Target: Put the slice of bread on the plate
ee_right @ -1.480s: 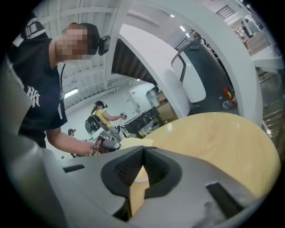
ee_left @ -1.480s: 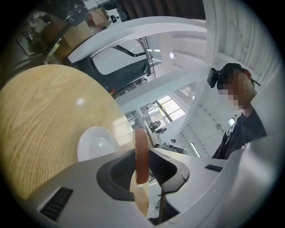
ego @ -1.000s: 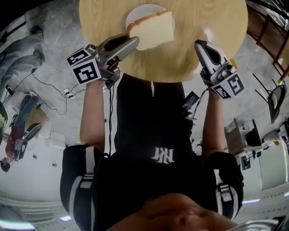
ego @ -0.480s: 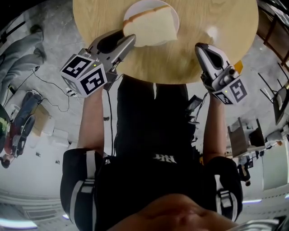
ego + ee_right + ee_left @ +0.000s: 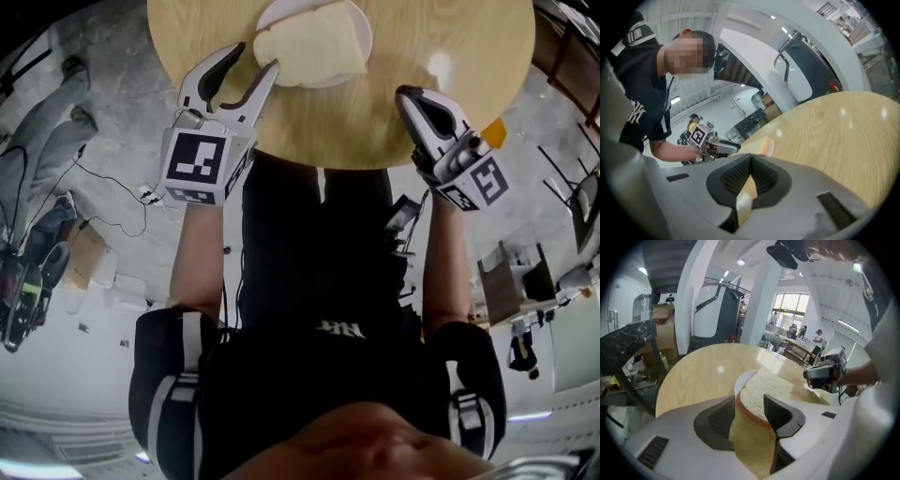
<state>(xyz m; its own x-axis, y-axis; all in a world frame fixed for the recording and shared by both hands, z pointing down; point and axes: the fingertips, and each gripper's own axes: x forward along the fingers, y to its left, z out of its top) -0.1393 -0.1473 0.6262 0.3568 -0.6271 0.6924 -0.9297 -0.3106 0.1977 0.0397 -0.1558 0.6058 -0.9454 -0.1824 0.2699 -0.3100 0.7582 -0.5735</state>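
Seen from the head view, the bread (image 5: 314, 42) lies flat on the plate (image 5: 365, 37) at the table's (image 5: 375, 122) far side. The left gripper (image 5: 254, 56) is held at its near edge. Only the left gripper view shows the crust in the gap between jaws that have just been opening and are spread wide, gripping nothing. The right gripper (image 5: 406, 94) is kept well apart. In its own view, its pads are seen meeting with nothing between them.
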